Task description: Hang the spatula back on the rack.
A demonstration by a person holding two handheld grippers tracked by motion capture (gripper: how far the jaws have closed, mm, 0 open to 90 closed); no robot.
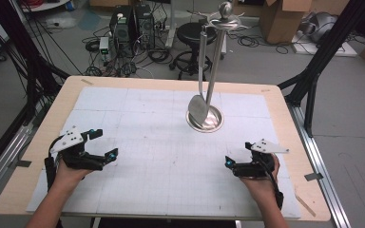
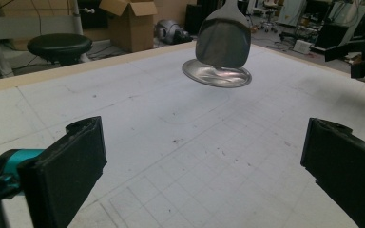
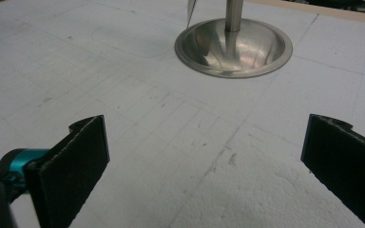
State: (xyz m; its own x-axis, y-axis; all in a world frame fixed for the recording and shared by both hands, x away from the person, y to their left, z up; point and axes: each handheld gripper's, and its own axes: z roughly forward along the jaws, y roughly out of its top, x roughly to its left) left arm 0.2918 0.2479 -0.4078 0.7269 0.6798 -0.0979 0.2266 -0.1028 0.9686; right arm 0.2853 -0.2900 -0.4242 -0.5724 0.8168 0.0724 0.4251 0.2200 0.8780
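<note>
A steel utensil stand (image 1: 215,71) rises from a round dished base (image 1: 211,120) at the table's middle right. A steel spatula (image 1: 199,105) hangs from its top hook, blade just above the base. In the left gripper view the spatula (image 2: 223,35) hangs in front of the base (image 2: 217,74). The base (image 3: 233,47) lies ahead in the right gripper view. My left gripper (image 1: 103,144) rests at the near left, open and empty. My right gripper (image 1: 237,154) rests at the near right, open and empty, jaws wide apart (image 3: 204,161).
A white gridded mat (image 1: 161,152) covers most of the wooden table (image 1: 14,190). Beyond the far edge stand a black stool (image 1: 192,35), computer cases (image 1: 130,23) with cables, and cardboard boxes (image 1: 285,19). Black frame posts flank both sides.
</note>
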